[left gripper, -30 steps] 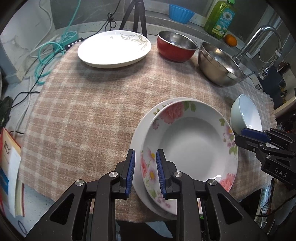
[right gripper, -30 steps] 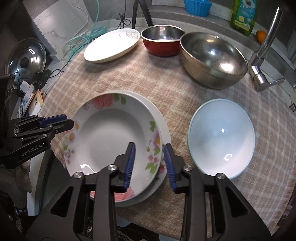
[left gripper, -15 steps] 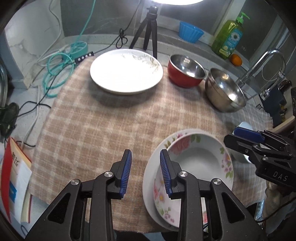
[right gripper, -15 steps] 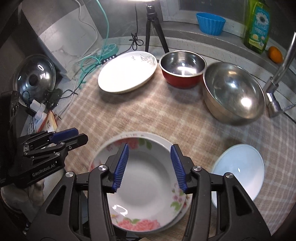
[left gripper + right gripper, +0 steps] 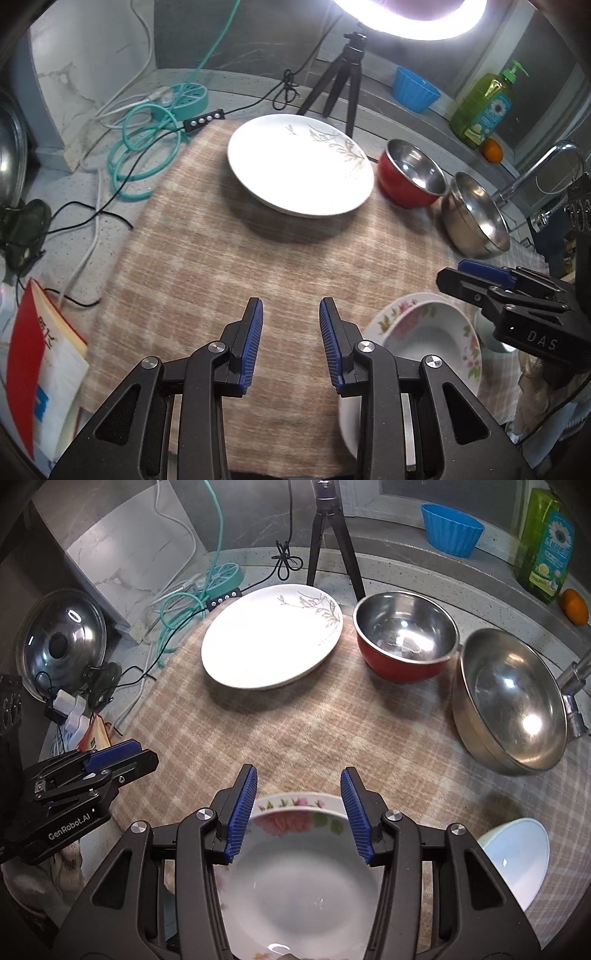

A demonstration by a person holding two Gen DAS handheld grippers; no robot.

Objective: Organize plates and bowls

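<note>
A rose-patterned deep plate [image 5: 299, 878] lies stacked on a plain white plate [image 5: 349, 417] at the near edge of the checked cloth. My right gripper [image 5: 299, 812] hovers open above its far rim, nothing between the pads. My left gripper [image 5: 291, 347] stands open over bare cloth to the left of the stack [image 5: 428, 332]. A large white leaf-print plate [image 5: 299, 166] sits at the far side. Beside it are a red steel-lined bowl [image 5: 404, 635], a big steel bowl [image 5: 511, 698] and a white bowl [image 5: 515, 856] at the near right.
A checked cloth [image 5: 229, 258] covers the counter. A tripod [image 5: 328, 535], teal cables [image 5: 144, 147], a blue cup [image 5: 450, 533], a soap bottle [image 5: 480, 107], an orange [image 5: 574, 605] and a tap [image 5: 535, 173] line the back. A pot lid [image 5: 61, 635] and a red book [image 5: 40, 369] lie left.
Both grippers let go of the flowered plate's rim, opened wider and drew back and up from it. The left one shifted leftward off the plates onto bare cloth.
</note>
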